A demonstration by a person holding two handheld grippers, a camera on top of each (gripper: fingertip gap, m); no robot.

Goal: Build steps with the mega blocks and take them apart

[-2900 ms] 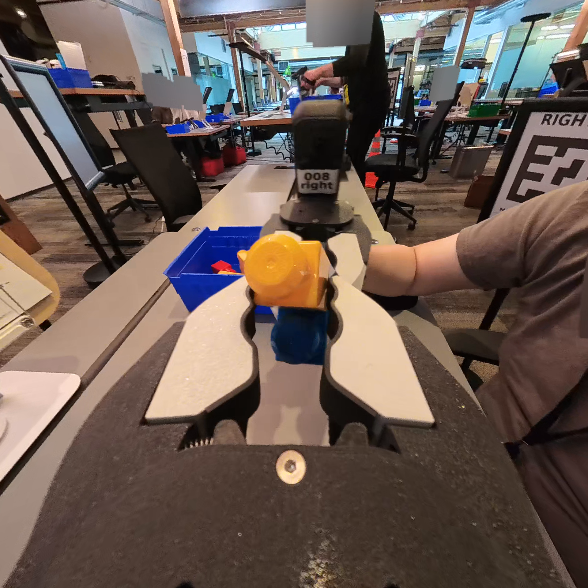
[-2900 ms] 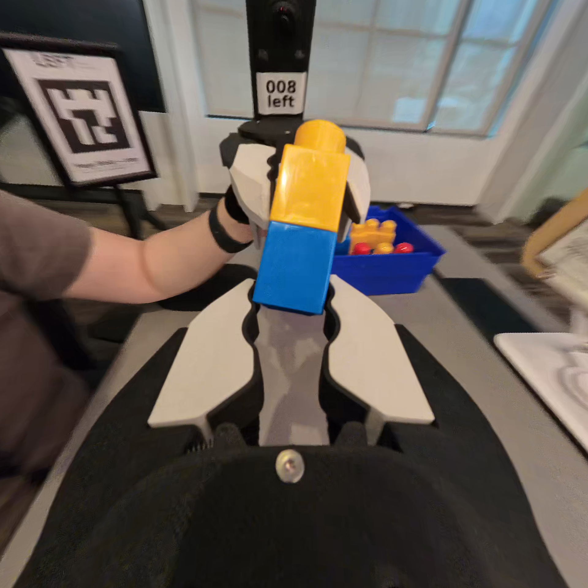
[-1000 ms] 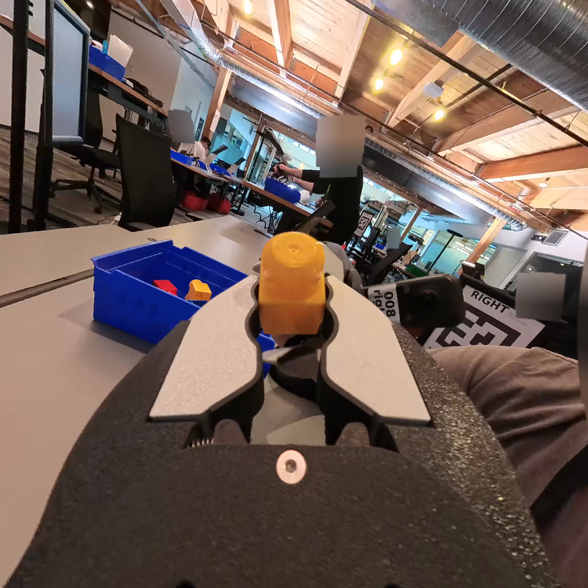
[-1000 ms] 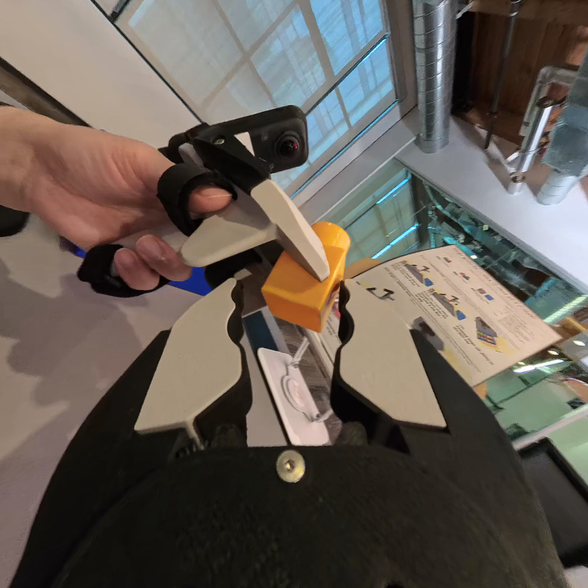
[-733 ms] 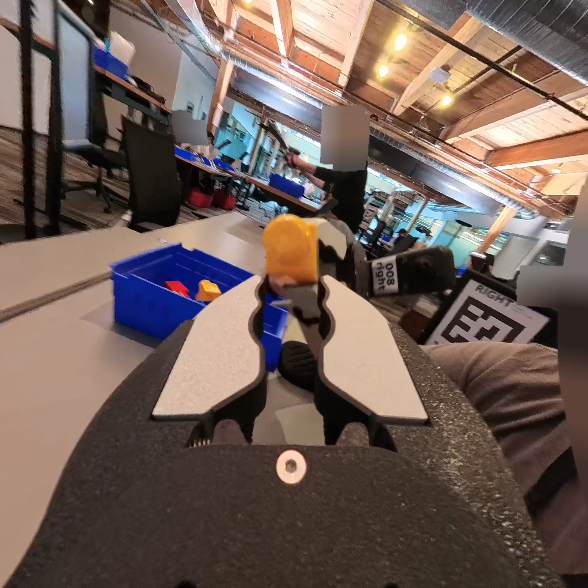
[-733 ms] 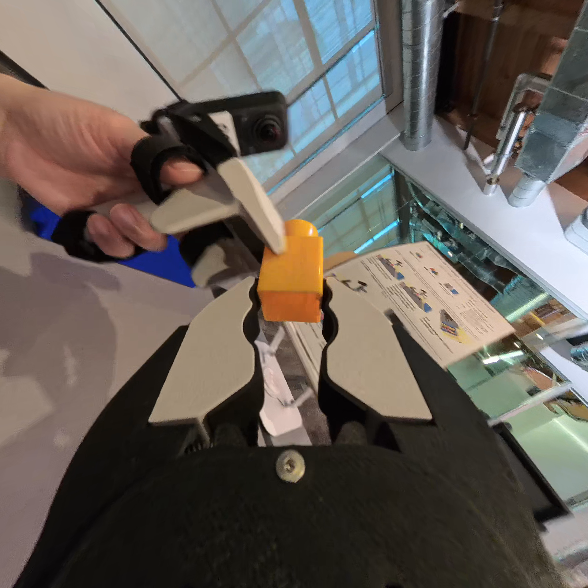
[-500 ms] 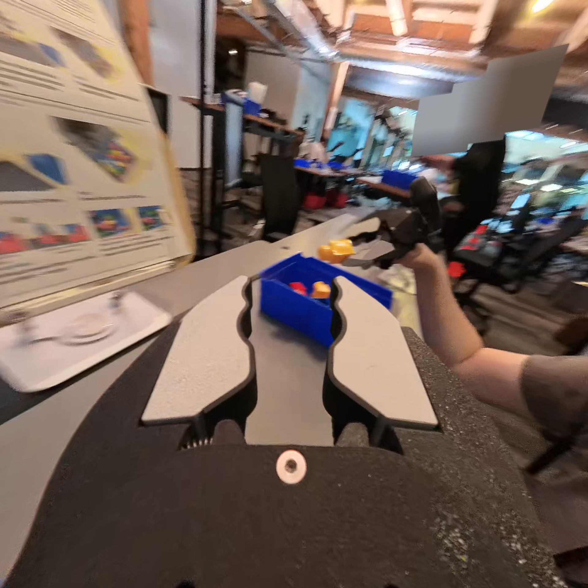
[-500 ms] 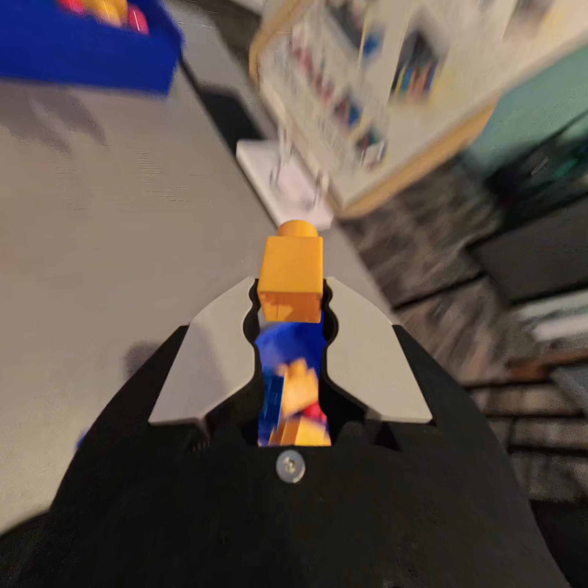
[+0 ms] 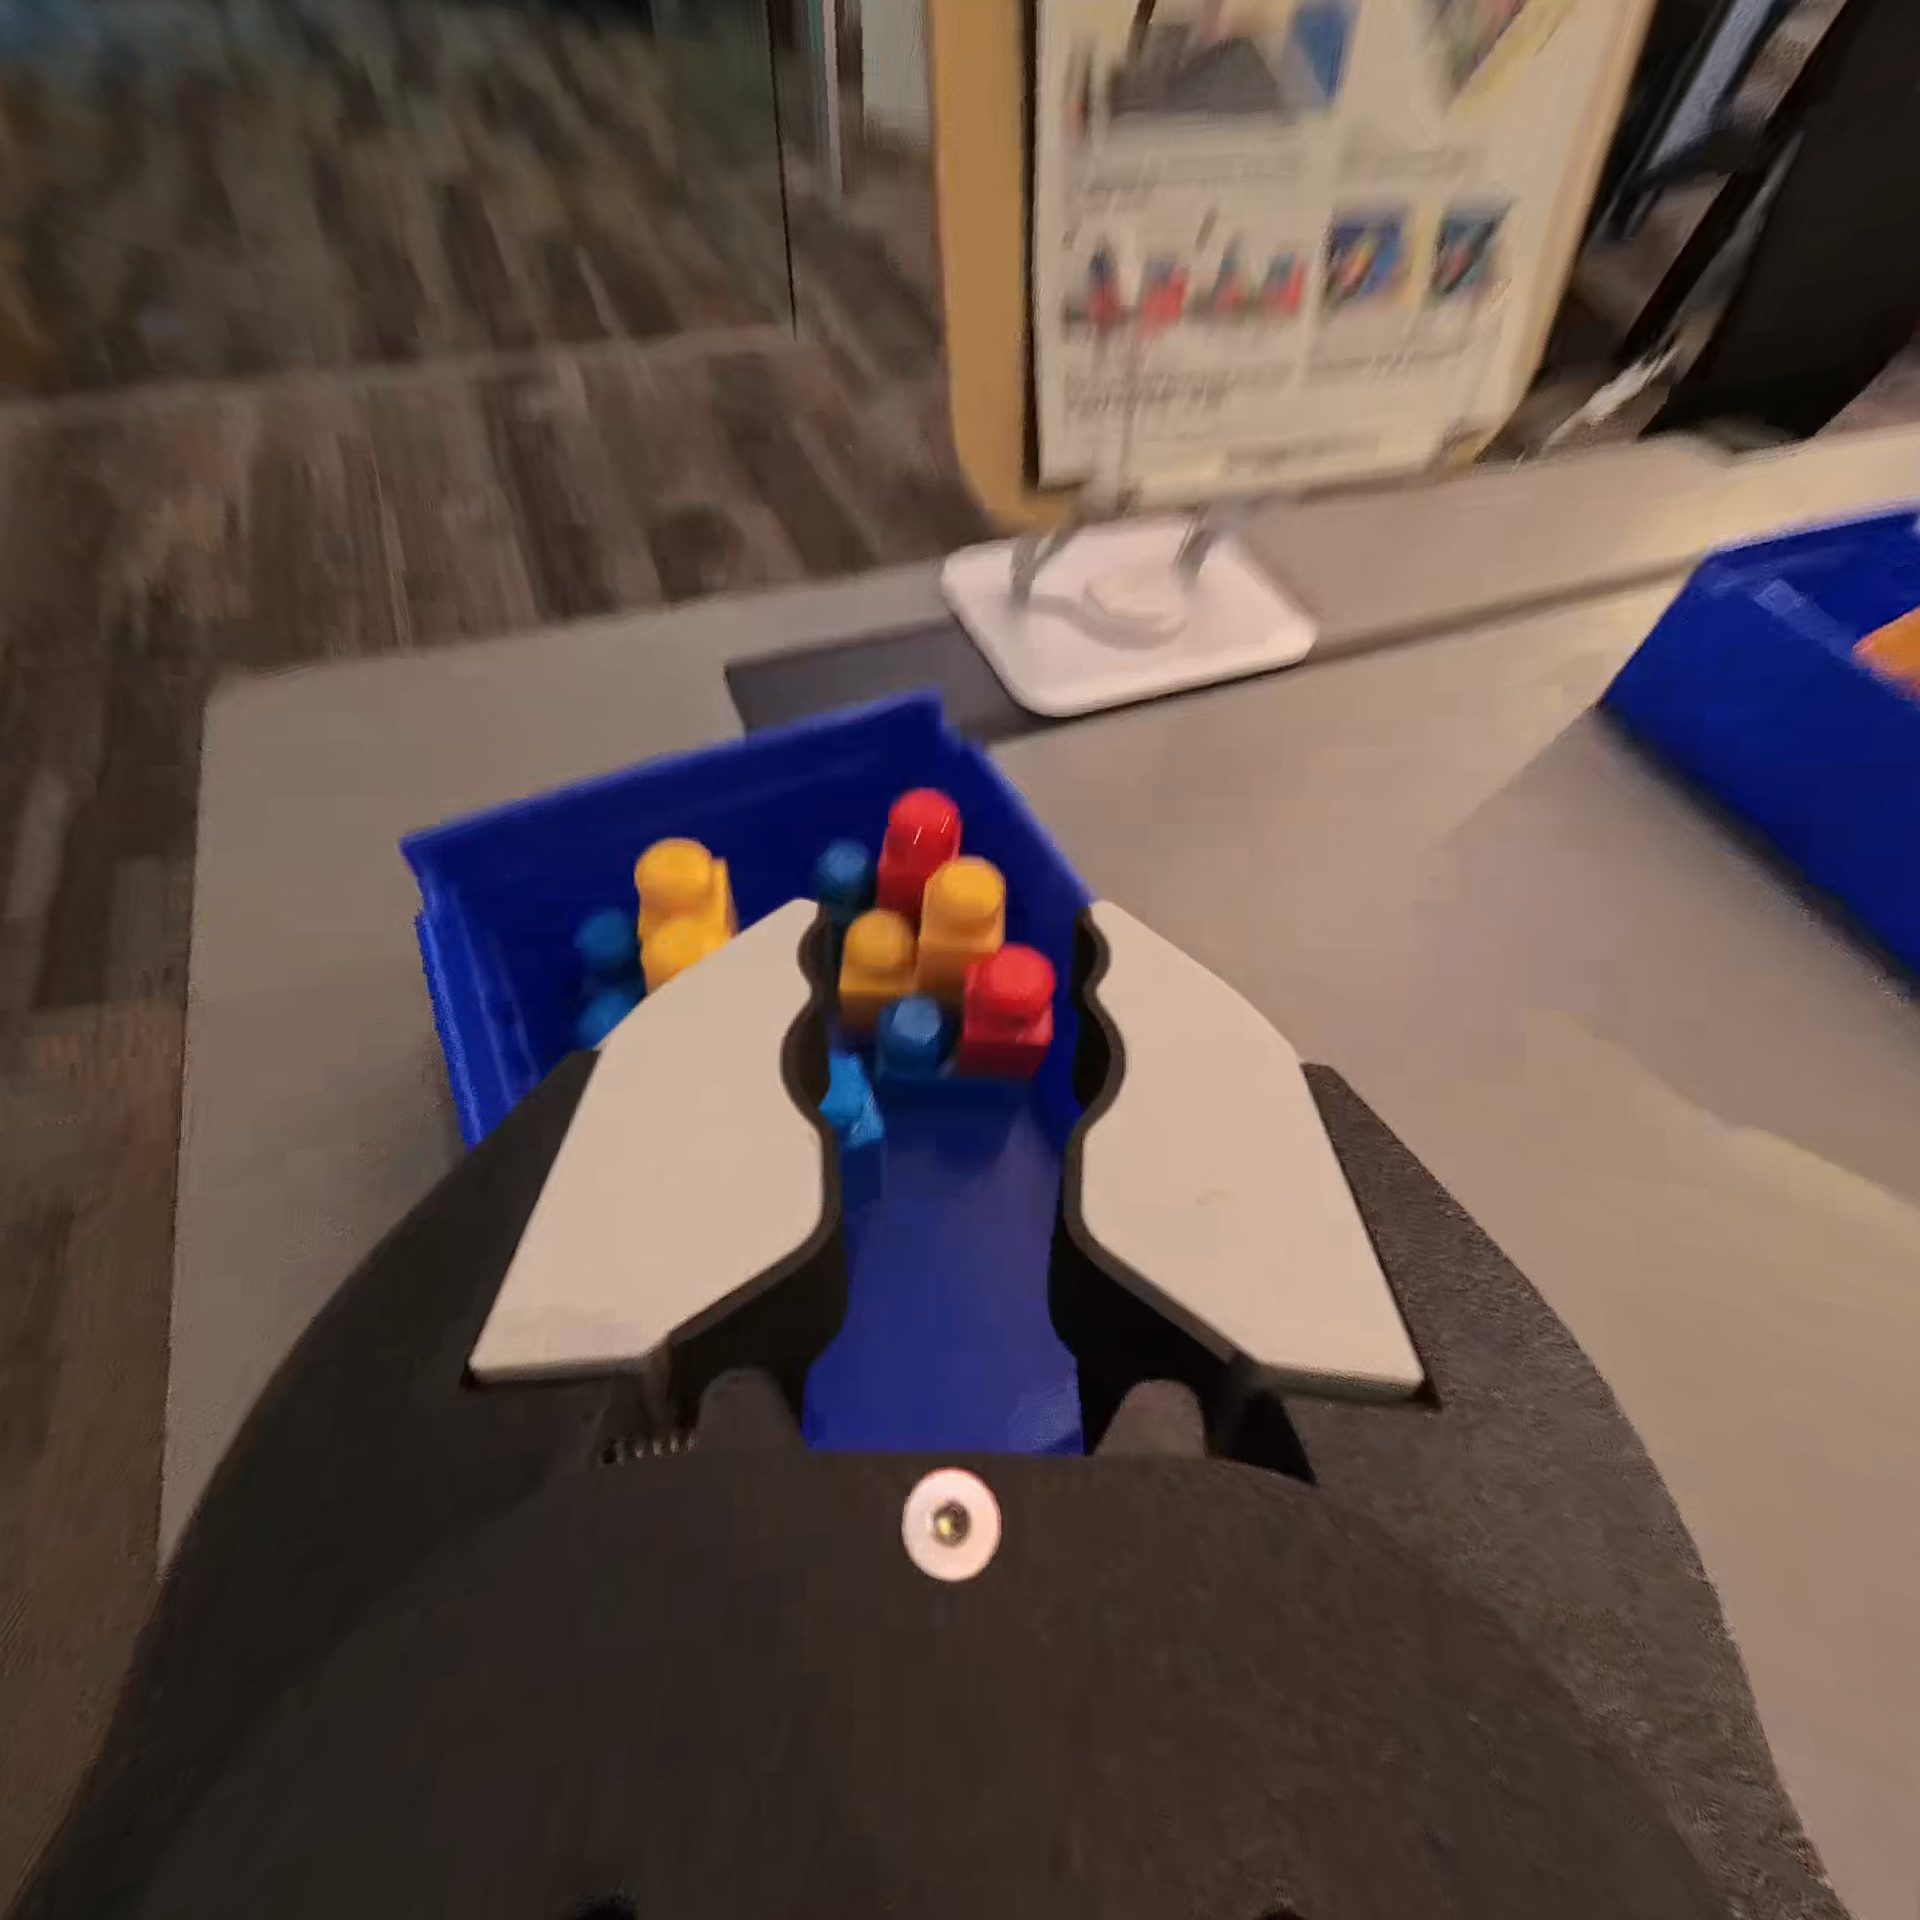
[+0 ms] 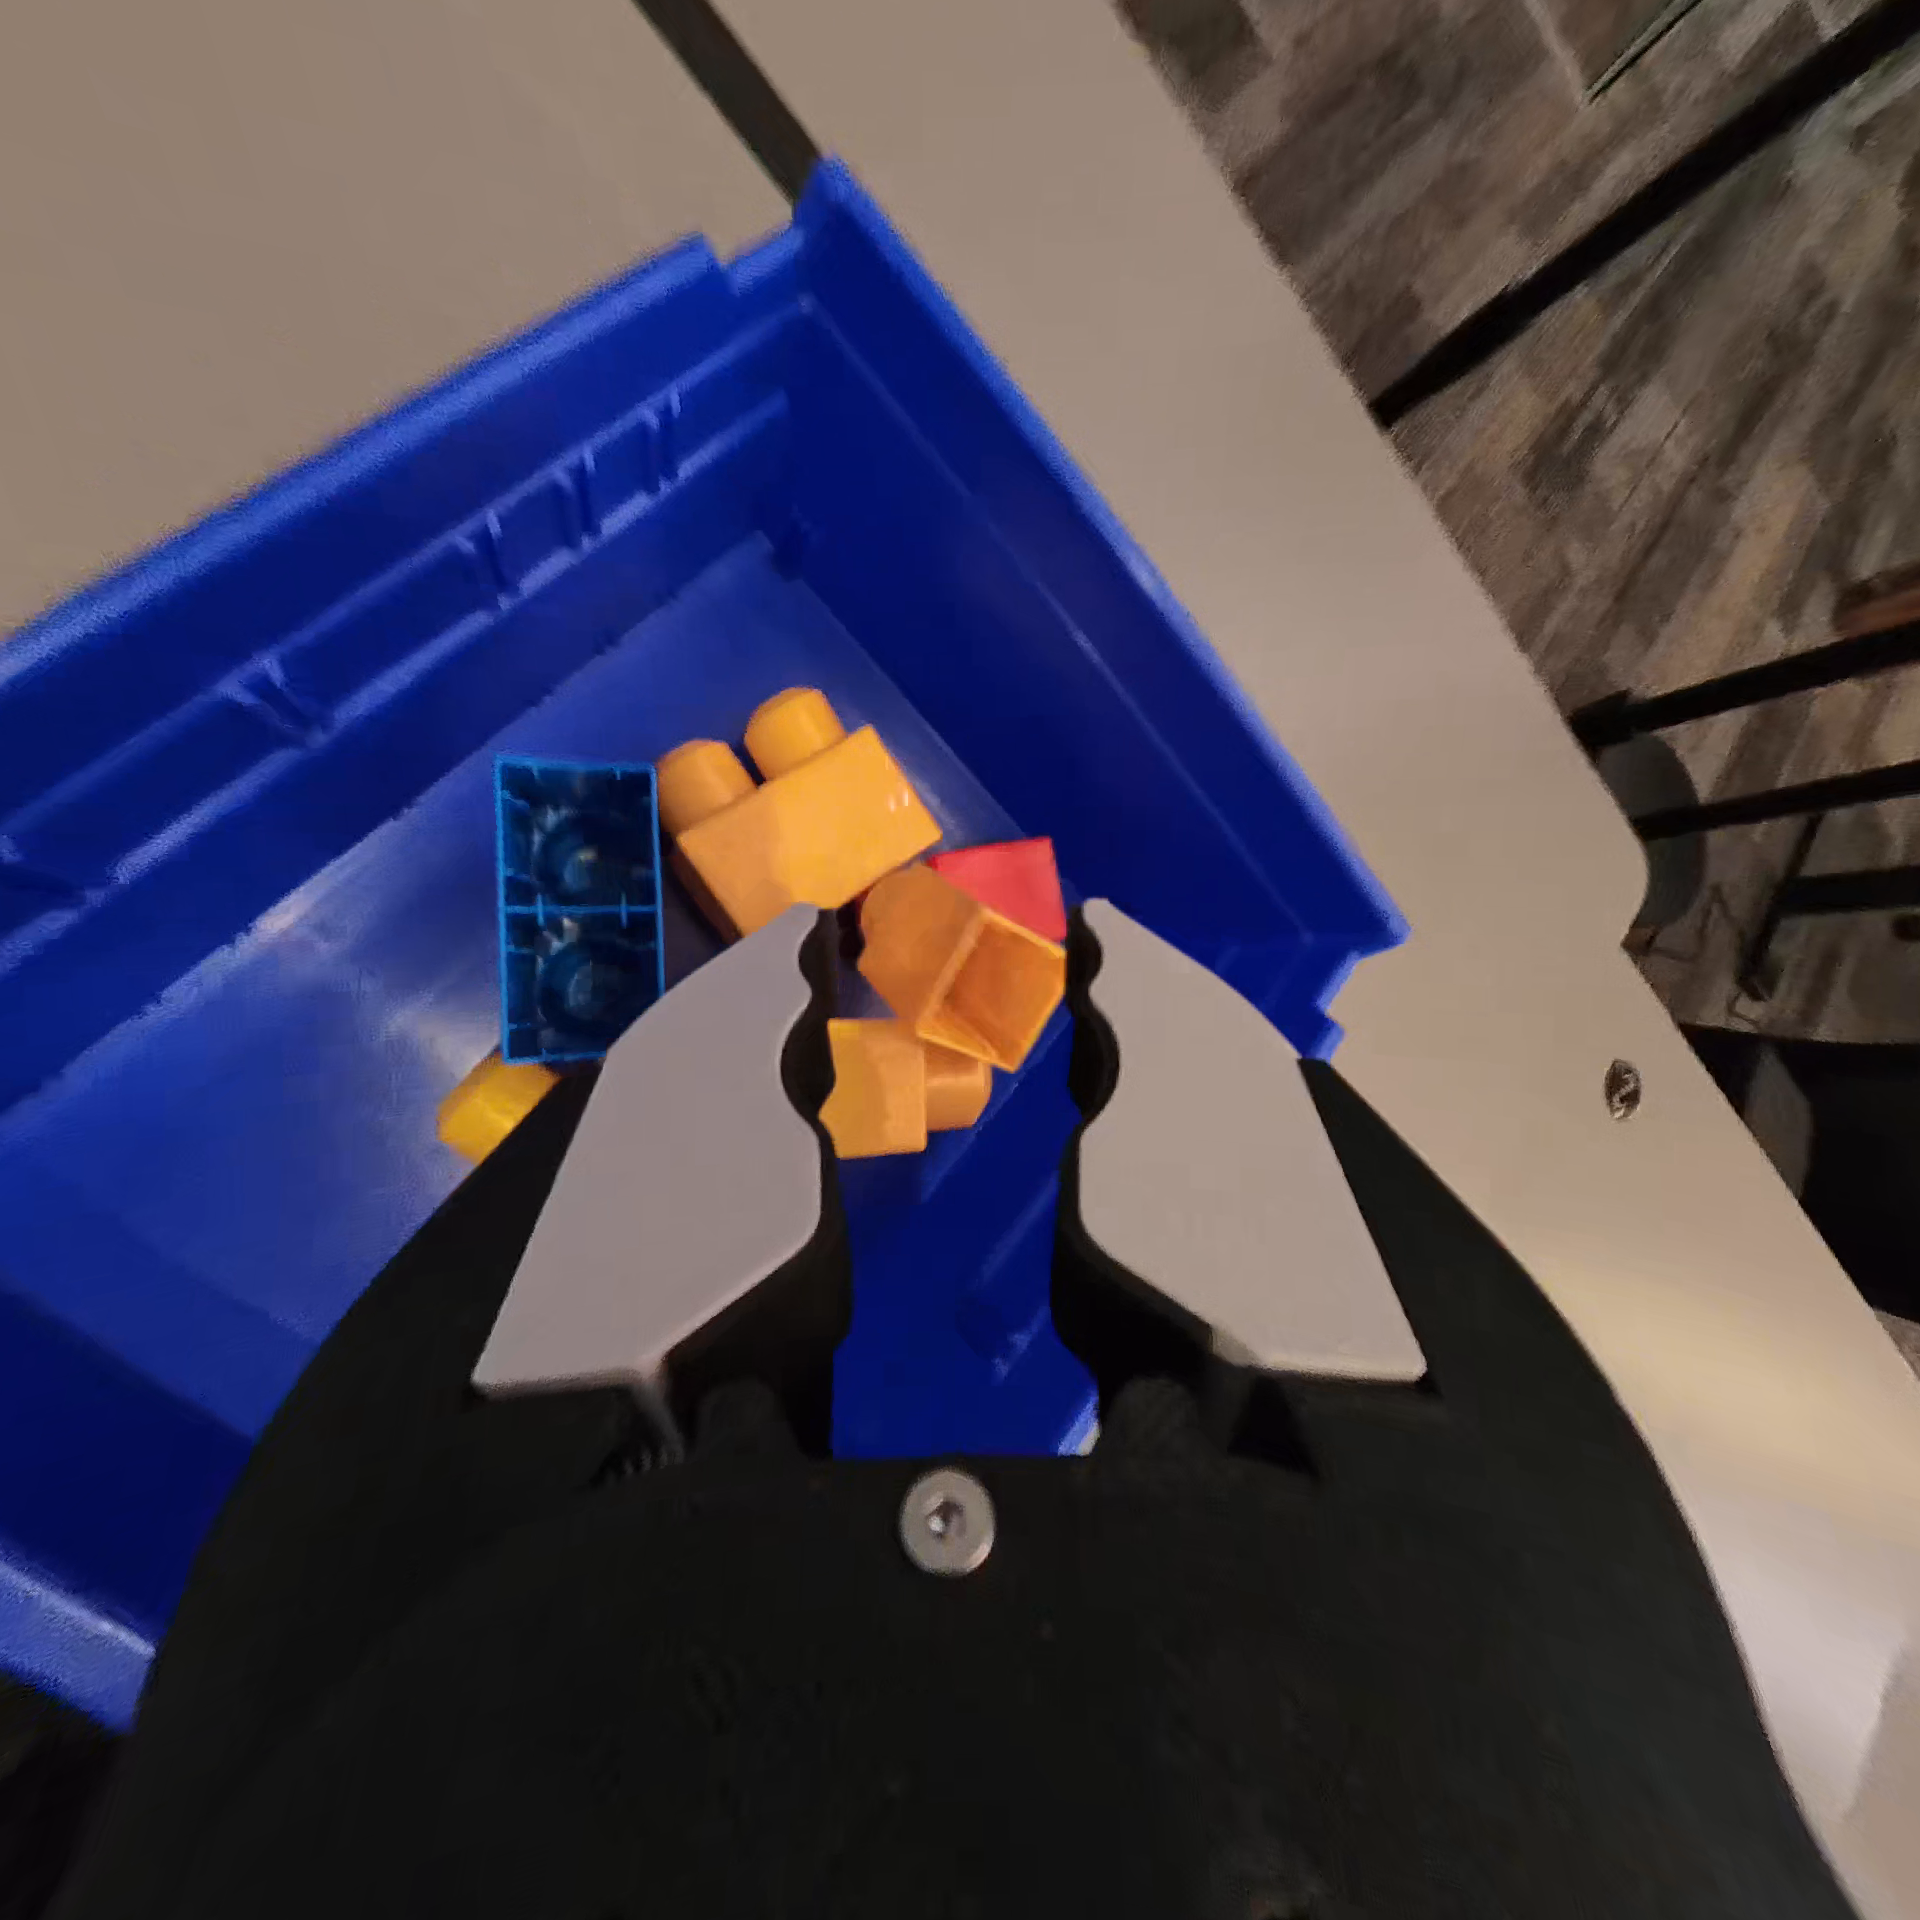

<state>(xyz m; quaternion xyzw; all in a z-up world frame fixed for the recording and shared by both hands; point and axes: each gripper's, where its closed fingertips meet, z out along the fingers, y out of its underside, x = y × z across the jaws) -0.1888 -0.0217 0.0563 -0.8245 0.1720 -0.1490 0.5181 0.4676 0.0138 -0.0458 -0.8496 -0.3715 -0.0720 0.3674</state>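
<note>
In the left wrist view my left gripper (image 9: 948,914) is open and empty. It hovers over a blue bin (image 9: 499,935) holding several red (image 9: 1006,1003), orange (image 9: 681,894) and blue blocks standing stud-up. In the right wrist view my right gripper (image 10: 948,914) is open above another blue bin (image 10: 1039,499). A single orange block (image 10: 966,971) lies tilted just past the fingertips, hollow side towards me, free of the pads. Beside it lie a two-stud orange block (image 10: 810,821), an upturned blue block (image 10: 577,904), a red block (image 10: 1003,878) and more orange blocks.
A framed instruction sheet (image 9: 1247,239) stands on a white base (image 9: 1127,623) behind the left bin. The second blue bin (image 9: 1766,727) shows at the right edge. The grey table (image 9: 1351,883) ends just left of the left bin, and near the right bin's corner (image 10: 1455,727). Tip to tip, the grippers are about 65 centimetres apart.
The blue block is gone from the orange one. My left gripper let go of the orange block and swung over its bin. My right gripper carried that block over the other bin and opened.
</note>
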